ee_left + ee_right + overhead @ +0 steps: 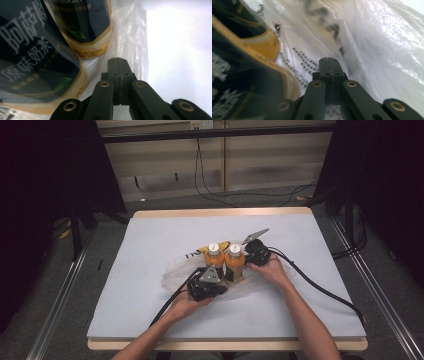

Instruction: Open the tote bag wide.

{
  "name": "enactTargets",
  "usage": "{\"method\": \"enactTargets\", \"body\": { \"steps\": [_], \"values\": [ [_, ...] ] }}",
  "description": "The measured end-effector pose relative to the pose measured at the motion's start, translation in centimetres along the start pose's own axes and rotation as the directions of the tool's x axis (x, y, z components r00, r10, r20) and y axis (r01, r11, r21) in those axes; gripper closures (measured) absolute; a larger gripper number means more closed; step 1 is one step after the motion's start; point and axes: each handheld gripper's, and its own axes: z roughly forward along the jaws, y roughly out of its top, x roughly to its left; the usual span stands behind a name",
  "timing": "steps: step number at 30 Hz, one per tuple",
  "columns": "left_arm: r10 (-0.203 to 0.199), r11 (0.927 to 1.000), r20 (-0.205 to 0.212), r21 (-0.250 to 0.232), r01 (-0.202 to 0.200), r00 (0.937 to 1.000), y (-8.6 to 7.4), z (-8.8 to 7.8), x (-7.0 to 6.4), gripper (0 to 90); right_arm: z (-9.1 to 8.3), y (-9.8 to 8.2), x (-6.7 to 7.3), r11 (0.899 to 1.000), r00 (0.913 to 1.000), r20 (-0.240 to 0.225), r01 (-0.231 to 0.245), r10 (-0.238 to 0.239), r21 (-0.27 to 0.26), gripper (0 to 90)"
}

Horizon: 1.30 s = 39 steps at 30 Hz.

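- Closed black jaws of the left tool [119,62] sit nearest the lens in the left gripper view, pressed together with clear film of the plastic bag [130,35] against their tip; whether a fold is pinched between them cannot be told.
- Two bottles stand upright, touching each other, on the crumpled bag in the middle of the tabletop [310,235]: the left bottle [213,260] and the right bottle [234,261], each with a white cap and orange contents.
- Right tool [329,61] is likewise shut, jaws together, its tip against printed film just beside the bottle bases; in the high view it sits at the right bottle's side [257,251].
- Risk, as I judge it: both tools work low at the bases, so a pull on the film could drag the footing out and tip a bottle, which would knock its neighbour over.
- Thin film could also slip from smooth shut jaws or tear if tugged against the bottles' weight.
- Trailing cable [320,287] lies across the tabletop at the right and might snag the bag's edge as the hand shifts.
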Motion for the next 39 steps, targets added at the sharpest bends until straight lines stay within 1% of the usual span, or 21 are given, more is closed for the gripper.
{"method": "enactTargets", "body": {
  "steps": [1, 4, 5, 7, 8, 9, 10, 12, 14, 16, 18, 19, 25, 27, 28, 29, 32, 34, 37, 38, 39],
  "values": [
    [-0.008, 1.0000, 0.013, 0.000, 0.008, 0.9999, -0.2, -0.1, 0.1, 90.0, 0.1, 0.2, -0.1, 1.000, 1.0000, 0.001, -0.003, 0.003, 0.001, 90.0],
    [0.000, 0.9999, 0.017, -0.011, 0.000, 0.9999, -0.3, -0.1, -0.1, 90.0, 0.4, 0.4, -0.1, 1.000, 0.9999, 0.005, -0.012, 0.012, 0.000, 90.0],
    [-0.003, 0.9999, 0.034, -0.015, 0.004, 0.9994, -0.3, -0.1, -0.4, 90.0, 0.7, 0.7, -0.2, 1.000, 0.9998, 0.009, -0.018, 0.018, -0.003, 90.0],
    [0.003, 0.9999, 0.046, -0.017, -0.002, 0.9990, -0.4, -0.1, -0.7, 90.0, 0.9, 0.9, -0.3, 1.000, 0.9998, 0.011, -0.014, 0.014, -0.011, 90.0],
    [0.000, 0.9999, 0.050, -0.015, 0.000, 0.9988, -0.4, -0.1, -0.8, 90.0, 1.0, 1.0, -0.3, 1.000, 0.9997, 0.022, -0.011, 0.012, -0.013, 90.0],
    [0.012, 0.9999, 0.041, -0.012, -0.012, 0.9991, -0.3, -0.1, -0.9, 90.0, 1.0, 1.0, -0.2, 1.000, 0.9994, 0.036, -0.002, 0.003, -0.016, 90.0],
    [0.016, 0.9998, 0.042, -0.012, -0.015, 0.9990, -0.3, -0.1, -1.0, 90.0, 1.1, 1.1, -0.2, 1.000, 0.9995, 0.032, 0.002, -0.002, -0.023, 90.0],
    [0.015, 0.9999, 0.046, -0.008, -0.015, 0.9988, -0.3, -0.1, -1.1, 90.0, 1.3, 1.2, -0.1, 1.000, 0.9993, 0.038, -0.004, 0.004, -0.018, 90.0],
    [0.032, 0.9994, 0.049, -0.017, -0.032, 0.9983, -0.3, 0.0, -1.3, 90.0, 1.4, 1.6, -0.1, 1.000, 0.9991, 0.043, -0.003, 0.003, -0.005, 90.0],
    [0.026, 0.9995, 0.057, -0.022, -0.024, 0.9980, -0.3, 0.1, -1.6, 90.0, 1.6, 1.8, -0.2, 1.000, 0.9987, 0.050, -0.004, 0.004, 0.001, 90.0],
    [0.041, 0.9991, 0.066, -0.014, -0.041, 0.9970, -0.2, 0.0, -1.8, 90.0, 1.7, 2.1, -0.3, 1.000, 0.9986, 0.052, -0.001, 0.001, 0.006, 90.0],
    [0.040, 0.9990, 0.072, -0.021, -0.039, 0.9966, -0.2, 0.1, -1.9, 90.0, 1.9, 2.2, -0.3, 1.000, 0.9985, 0.054, -0.012, 0.012, 0.008, 90.0],
    [0.043, 0.9989, 0.087, -0.022, -0.042, 0.9953, -0.2, 0.1, -2.2, 90.0, 2.4, 2.7, -0.4, 1.000, 0.9983, 0.058, -0.009, 0.009, 0.003, 90.0],
    [0.055, 0.9983, 0.113, -0.025, -0.053, 0.9921, -0.2, 0.1, -2.6, 90.0, 2.6, 2.9, -0.6, 0.999, 0.9973, 0.067, -0.032, 0.032, -0.003, 90.0],
    [0.055, 0.9983, 0.113, -0.025, -0.053, 0.9921, -0.2, 0.1, -2.6, 90.0, 2.6, 2.9, -0.6, 0.999, 0.9973, 0.067, -0.032, 0.032, -0.003, 90.0],
    [0.076, 0.9971, 0.097, -0.019, -0.074, 0.9924, -0.1, 0.1, -3.0, 90.0, 2.8, 3.1, -0.7, 0.999, 0.9972, 0.066, -0.035, 0.035, -0.002, 90.0],
    [0.062, 0.9980, 0.110, -0.023, -0.059, 0.9920, -0.1, 0.1, -3.0, 90.0, 3.0, 3.5, -0.7, 0.999, 0.9962, 0.078, -0.041, 0.039, 0.014, 90.0],
    [0.064, 0.9979, 0.120, -0.022, -0.061, 0.9908, -0.1, 0.1, -2.9, 90.0, 3.1, 3.7, -0.8, 0.999, 0.9956, 0.085, -0.042, 0.041, 0.012, 90.0],
    [0.085, 0.9964, 0.138, -0.010, -0.084, 0.9868, 0.0, 0.0, -3.4, 90.0, 3.3, 3.6, -1.1, 0.999, 0.9949, 0.086, -0.051, 0.053, -0.014, 90.0],
    [0.084, 0.9965, 0.150, -0.016, -0.082, 0.9852, 0.0, 0.0, -3.6, 90.0, 3.3, 3.6, -1.1, 0.998, 0.9950, 0.079, -0.061, 0.062, -0.015, 90.0],
    [0.094, 0.9956, 0.149, -0.010, -0.093, 0.9844, 0.0, 0.0, -3.8, 90.0, 3.4, 3.6, -1.2, 0.998, 0.9945, 0.082, -0.065, 0.066, -0.023, 90.0]
  ]
}}
